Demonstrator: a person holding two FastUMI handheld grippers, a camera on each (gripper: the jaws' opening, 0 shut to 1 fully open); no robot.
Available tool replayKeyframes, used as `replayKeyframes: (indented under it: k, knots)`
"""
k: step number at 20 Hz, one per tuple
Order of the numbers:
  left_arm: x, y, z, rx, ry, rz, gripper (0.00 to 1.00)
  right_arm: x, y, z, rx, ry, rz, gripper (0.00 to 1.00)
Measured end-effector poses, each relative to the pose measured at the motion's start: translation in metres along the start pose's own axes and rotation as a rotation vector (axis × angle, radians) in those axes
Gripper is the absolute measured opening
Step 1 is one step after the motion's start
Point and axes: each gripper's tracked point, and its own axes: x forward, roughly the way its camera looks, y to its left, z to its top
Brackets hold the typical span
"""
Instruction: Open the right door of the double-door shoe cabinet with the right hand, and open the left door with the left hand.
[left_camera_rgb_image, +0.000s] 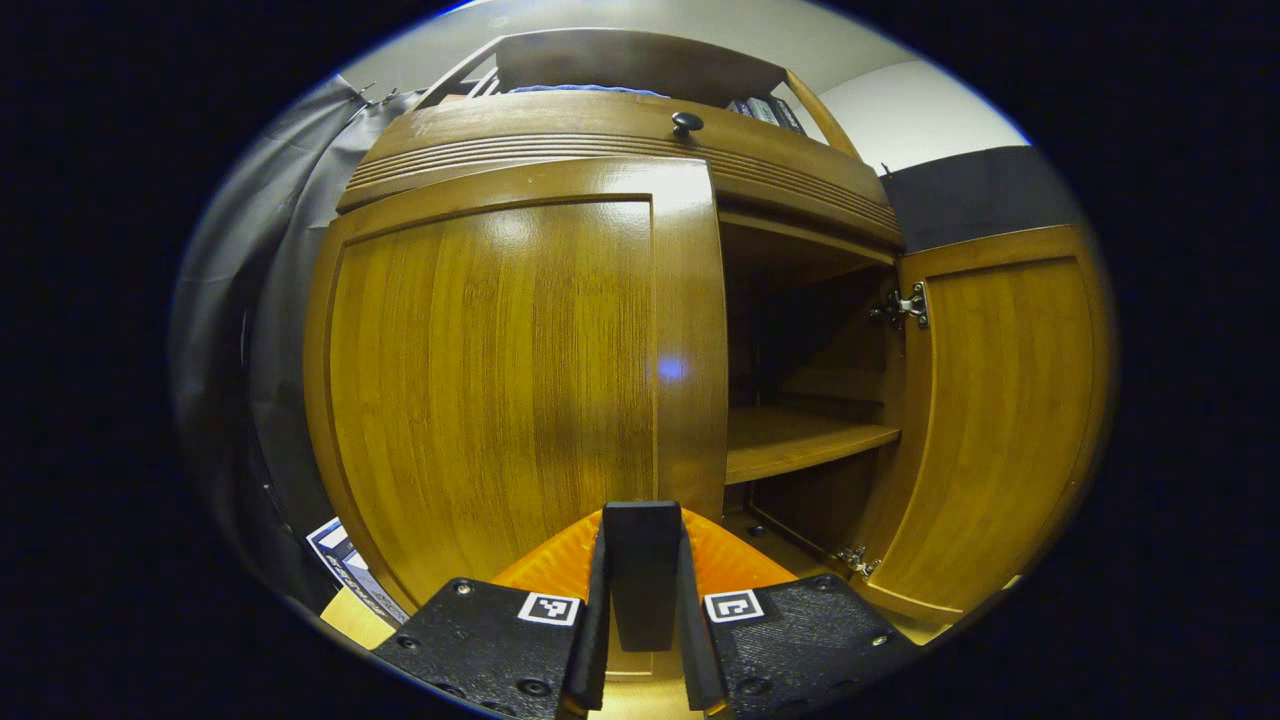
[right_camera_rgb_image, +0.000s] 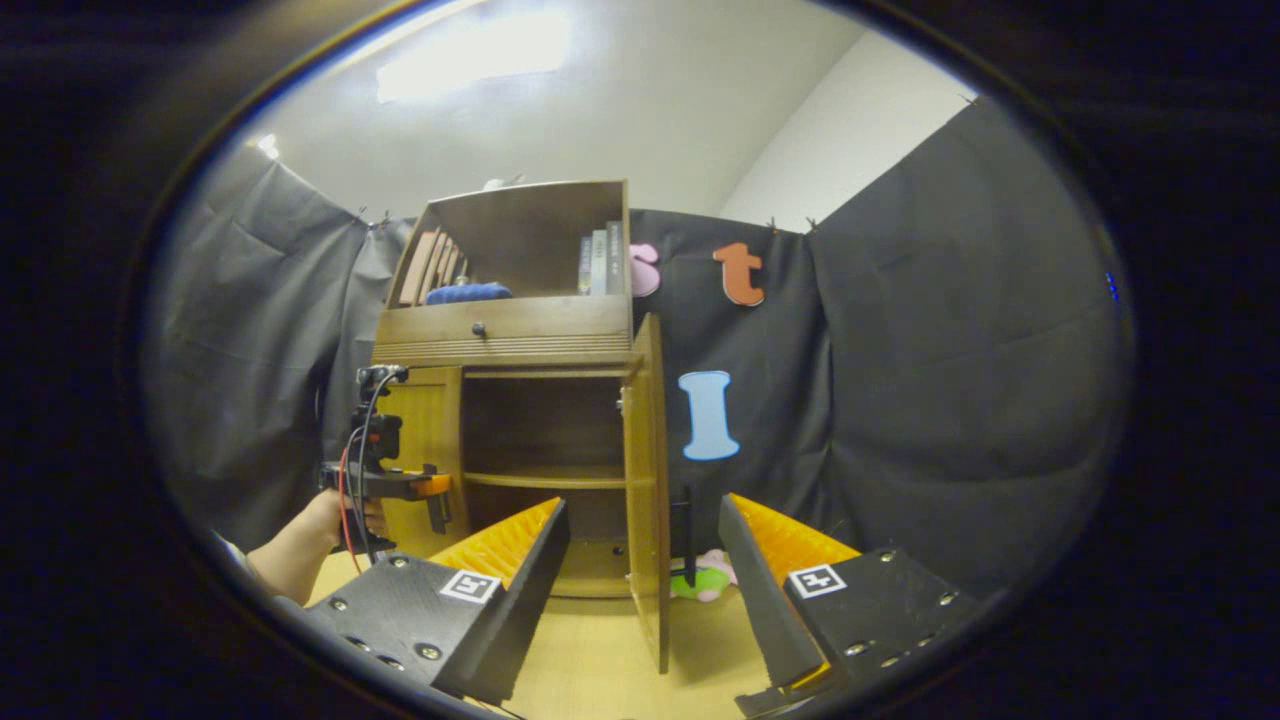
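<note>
Now left door (left_camera_rgb_image: 490, 380) shut, just ahead of left hand-held gripper (left_camera_rgb_image: 643, 560).

In the left gripper view my left hand-held gripper (left_camera_rgb_image: 643, 575) stands in front of the left door (left_camera_rgb_image: 490, 385), so I cannot tell whether its fingers touch the door's lower edge. The back of the cabinet interior (left_camera_rgb_image: 800, 330) is too dark to make out. In the right gripper view, the right door (right_camera_rgb_image: 650, 480) stands edge-on and hides part of a small green and pink thing (right_camera_rgb_image: 703, 577) on the floor. The books (right_camera_rgb_image: 598, 262) on the top shelf are too small to read.
</note>
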Motion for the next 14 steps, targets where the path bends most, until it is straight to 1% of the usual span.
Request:
replayKeyframes:
  k: [2,3,4,5,6,7,8,9,10,12,14]
  knots:
    - [-0.007,0.000,0.000,-0.004,-0.002,-0.006,0.32,0.001,0.012,-0.003,-0.021,0.020,0.015,0.89]
    - [-0.011,0.001,0.000,-0.006,-0.001,-0.008,0.33,0.001,0.018,-0.005,-0.030,0.028,0.019,0.87]
    - [-0.014,0.001,0.000,-0.007,-0.001,-0.010,0.32,0.001,0.021,-0.005,-0.035,0.035,0.020,0.89]
    - [-0.019,0.002,0.001,-0.007,-0.001,-0.011,0.33,0.003,0.024,-0.006,-0.038,0.040,0.020,0.89]
    - [-0.025,0.003,0.000,-0.007,-0.002,-0.013,0.33,0.003,0.027,-0.008,-0.039,0.045,0.023,0.87]
    - [-0.030,0.003,0.001,-0.008,-0.005,-0.016,0.32,0.004,0.030,-0.008,-0.036,0.049,0.027,0.87]
    - [-0.036,0.005,0.001,-0.009,-0.004,-0.018,0.32,0.005,0.032,-0.009,-0.030,0.055,0.030,0.89]
    - [-0.041,0.006,0.001,-0.011,-0.007,-0.021,0.31,0.006,0.034,-0.010,-0.025,0.062,0.031,0.89]
    - [-0.046,0.007,0.001,-0.014,-0.007,-0.024,0.33,0.007,0.034,-0.011,-0.021,0.066,0.032,0.89]
    - [-0.056,0.009,0.002,-0.007,-0.006,-0.028,0.31,0.007,0.037,-0.012,-0.016,0.069,0.034,0.89]
    - [-0.067,0.013,0.001,-0.002,-0.002,-0.031,0.31,0.007,0.040,-0.011,-0.009,0.068,0.039,0.89]
